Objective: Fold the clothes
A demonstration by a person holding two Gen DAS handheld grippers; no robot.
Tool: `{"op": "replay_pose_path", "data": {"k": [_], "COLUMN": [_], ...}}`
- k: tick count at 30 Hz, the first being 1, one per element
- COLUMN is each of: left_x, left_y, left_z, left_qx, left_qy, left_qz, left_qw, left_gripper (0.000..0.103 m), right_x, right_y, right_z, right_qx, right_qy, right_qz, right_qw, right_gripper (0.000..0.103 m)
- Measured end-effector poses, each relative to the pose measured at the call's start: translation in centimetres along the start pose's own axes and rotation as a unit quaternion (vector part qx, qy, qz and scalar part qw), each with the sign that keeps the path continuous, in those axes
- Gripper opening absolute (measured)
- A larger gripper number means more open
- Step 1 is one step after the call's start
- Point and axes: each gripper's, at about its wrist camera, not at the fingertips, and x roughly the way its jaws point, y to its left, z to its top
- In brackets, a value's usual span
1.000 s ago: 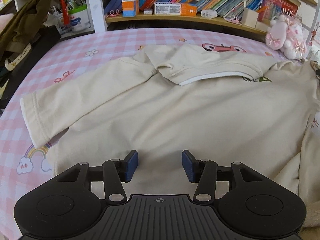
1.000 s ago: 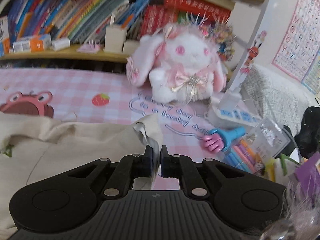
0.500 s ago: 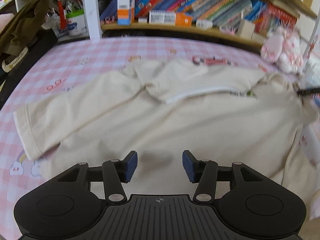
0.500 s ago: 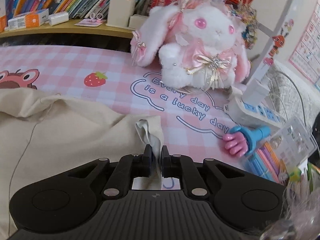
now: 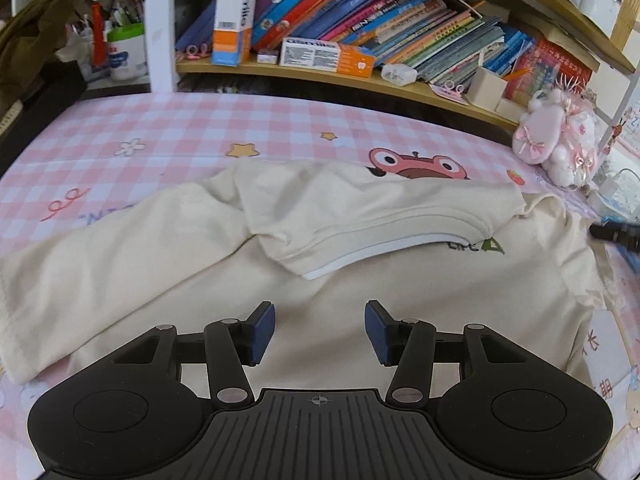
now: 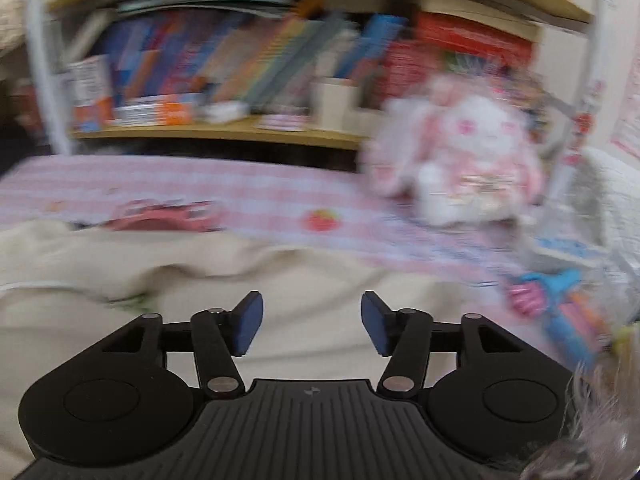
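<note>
A cream shirt point(image 5: 360, 292) lies spread on the pink checked table cover point(image 5: 160, 132), with one flap point(image 5: 360, 216) folded across its upper part and a sleeve point(image 5: 80, 264) stretched to the left. My left gripper point(image 5: 319, 330) is open and empty, hovering over the shirt's near middle. My right gripper point(image 6: 311, 326) is open and empty above the shirt's right part point(image 6: 280, 280); that view is motion-blurred. The right gripper also shows as a dark tip at the right edge of the left wrist view point(image 5: 618, 232).
A bookshelf point(image 5: 360, 40) with books and boxes runs along the back. A pink plush rabbit point(image 6: 468, 160) sits at the back right. Pens and a pink-and-blue toy point(image 6: 552, 292) lie to the right. A dark bag point(image 5: 36, 64) stands at the left.
My right gripper let go of the shirt's edge, opened, and swung left. The left gripper stayed open and moved forward over the shirt.
</note>
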Motion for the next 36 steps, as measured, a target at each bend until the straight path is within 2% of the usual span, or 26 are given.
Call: {"op": "replay_pose_path", "data": {"k": [3, 8, 13, 20, 24, 27, 30, 33, 34, 36], "left_x": [1.0, 2.3, 3.5, 4.5, 5.6, 7.4, 10.6, 13.3, 13.8, 13.0], "left_y": [-0.4, -0.9, -0.2, 0.2, 0.6, 0.2, -0.2, 0.2, 0.5, 0.5], "left_z": [0.6, 1.3, 1.7, 3.2, 5.0, 8.4, 13.9, 19.2, 20.5, 20.5], "left_qx": [0.004, 0.023, 0.011, 0.035, 0.039, 0.031, 0.015, -0.022, -0.042, -0.031], "left_qy": [0.002, 0.012, 0.031, 0.058, 0.054, 0.036, 0.005, -0.014, -0.014, -0.026], "left_qz": [-0.010, -0.013, -0.009, -0.022, -0.036, -0.043, -0.027, 0.035, 0.047, 0.040], "left_qw": [0.9999, 0.9996, 0.9994, 0.9974, 0.9971, 0.9979, 0.9995, 0.9990, 0.9979, 0.9984], "left_gripper": [0.050, 0.049, 0.048, 0.047, 0.022, 0.020, 0.021, 0.024, 0.024, 0.025], "right_x": [0.1, 1.9, 3.4, 3.5, 3.6, 3.6, 3.5, 3.5, 3.5, 3.5], "right_y": [3.6, 7.6, 8.5, 8.1, 8.0, 7.9, 7.9, 7.8, 7.8, 7.8], "right_z": [-0.9, -2.4, -3.5, -4.1, -4.2, -4.2, -4.2, -4.2, -4.2, -4.2], "right_qx": [-0.014, -0.054, -0.064, -0.069, -0.070, -0.071, -0.072, -0.073, -0.073, -0.074], "right_qy": [0.010, 0.039, 0.076, 0.087, 0.091, 0.091, 0.092, 0.092, 0.092, 0.092], "right_qz": [0.038, 0.057, 0.058, 0.069, 0.074, 0.075, 0.077, 0.079, 0.080, 0.081], "right_qw": [0.999, 0.996, 0.993, 0.991, 0.991, 0.990, 0.990, 0.990, 0.990, 0.990], "right_gripper": [0.053, 0.053, 0.051, 0.052, 0.052, 0.053, 0.054, 0.054, 0.054, 0.054]}}
